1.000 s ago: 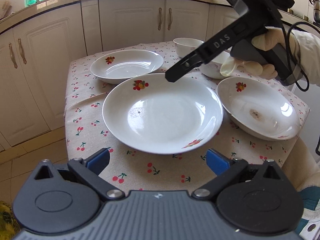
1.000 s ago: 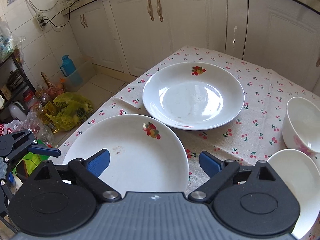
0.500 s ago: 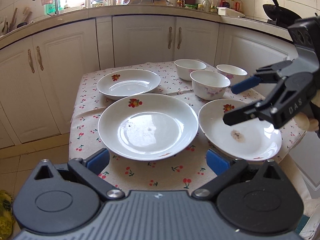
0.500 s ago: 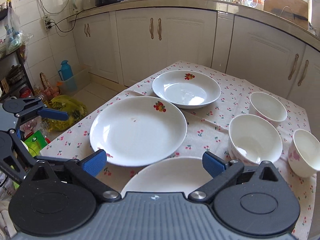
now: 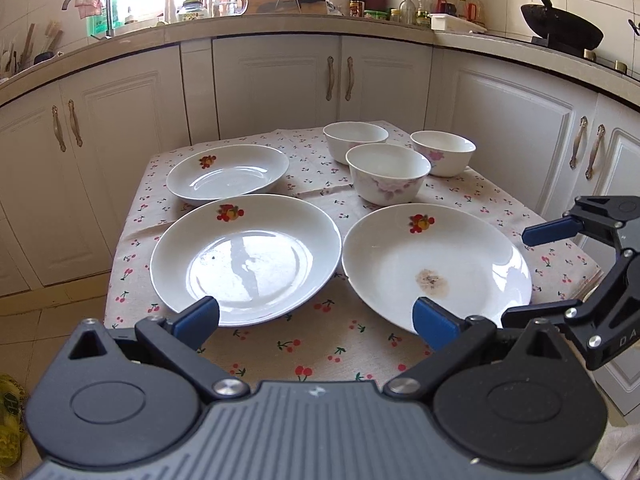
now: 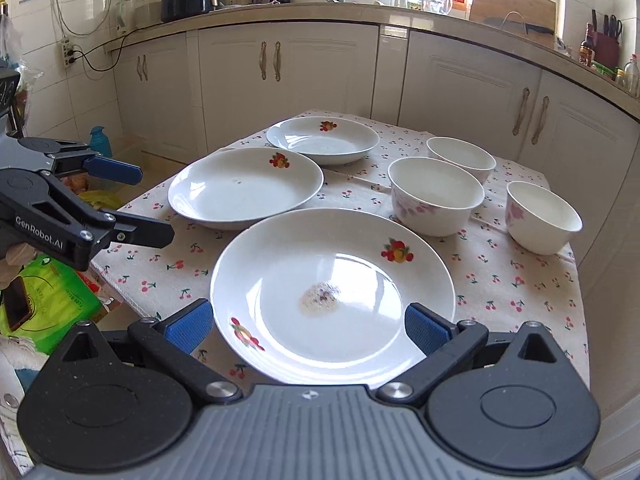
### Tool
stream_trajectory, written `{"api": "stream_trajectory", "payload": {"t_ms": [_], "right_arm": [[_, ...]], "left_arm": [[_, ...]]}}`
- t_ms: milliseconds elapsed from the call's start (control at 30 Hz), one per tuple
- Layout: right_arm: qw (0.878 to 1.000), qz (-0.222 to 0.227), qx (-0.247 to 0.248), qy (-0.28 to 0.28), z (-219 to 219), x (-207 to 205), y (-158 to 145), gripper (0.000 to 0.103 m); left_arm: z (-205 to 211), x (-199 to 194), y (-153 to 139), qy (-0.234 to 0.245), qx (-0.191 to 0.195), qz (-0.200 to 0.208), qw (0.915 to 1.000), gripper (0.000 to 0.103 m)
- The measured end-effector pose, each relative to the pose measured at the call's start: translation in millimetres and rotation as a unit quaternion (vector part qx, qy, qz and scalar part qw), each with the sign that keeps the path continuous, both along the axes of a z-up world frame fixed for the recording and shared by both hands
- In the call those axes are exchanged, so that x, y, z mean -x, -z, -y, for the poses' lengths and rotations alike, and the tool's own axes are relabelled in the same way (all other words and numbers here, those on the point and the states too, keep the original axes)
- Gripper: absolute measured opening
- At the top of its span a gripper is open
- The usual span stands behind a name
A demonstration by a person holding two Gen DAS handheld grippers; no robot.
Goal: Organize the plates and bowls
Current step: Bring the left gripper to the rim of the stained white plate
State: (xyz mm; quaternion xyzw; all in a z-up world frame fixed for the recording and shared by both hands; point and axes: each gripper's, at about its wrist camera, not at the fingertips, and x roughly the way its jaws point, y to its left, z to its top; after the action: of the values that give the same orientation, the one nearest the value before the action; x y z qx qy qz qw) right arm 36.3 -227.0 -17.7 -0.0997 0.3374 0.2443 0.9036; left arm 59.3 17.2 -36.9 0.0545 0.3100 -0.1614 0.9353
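Three white plates with fruit prints lie on the table: a near-left plate (image 5: 244,256), a near-right stained plate (image 5: 436,268) and a far smaller plate (image 5: 228,172). Three white bowls (image 5: 388,178) stand at the back right. In the right wrist view the stained plate (image 6: 332,296) is nearest, with the other plates (image 6: 244,188) behind it. My left gripper (image 5: 316,316) is open and empty, hovering off the table's near edge. My right gripper (image 6: 306,326) is open and empty, level with the stained plate's near rim.
The cherry-print tablecloth (image 5: 320,344) covers a small table. White kitchen cabinets (image 5: 280,80) stand behind it. Bags and bottles lie on the floor at the left (image 6: 52,292). A black wok (image 5: 560,32) sits on the counter at the right.
Both grippers have pulled back from above the plates toward the table's near edge. The right gripper has swung from over the centre plate to the right side.
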Motion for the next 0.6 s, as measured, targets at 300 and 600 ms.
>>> {"api": "stream_trajectory", "payload": {"t_ms": [300, 600], "right_arm": [[1.0, -0.015, 0.015, 0.009, 18, 6, 21, 0.103], [0.999, -0.027, 0.021, 0.001, 16, -1, 41, 0.103]], "left_arm": [[15, -2, -2, 0.01, 0.001, -0.005, 0.9999, 0.102], [27, -14, 3, 0.022, -0.003, -0.026, 0.9994, 0.102]]}}
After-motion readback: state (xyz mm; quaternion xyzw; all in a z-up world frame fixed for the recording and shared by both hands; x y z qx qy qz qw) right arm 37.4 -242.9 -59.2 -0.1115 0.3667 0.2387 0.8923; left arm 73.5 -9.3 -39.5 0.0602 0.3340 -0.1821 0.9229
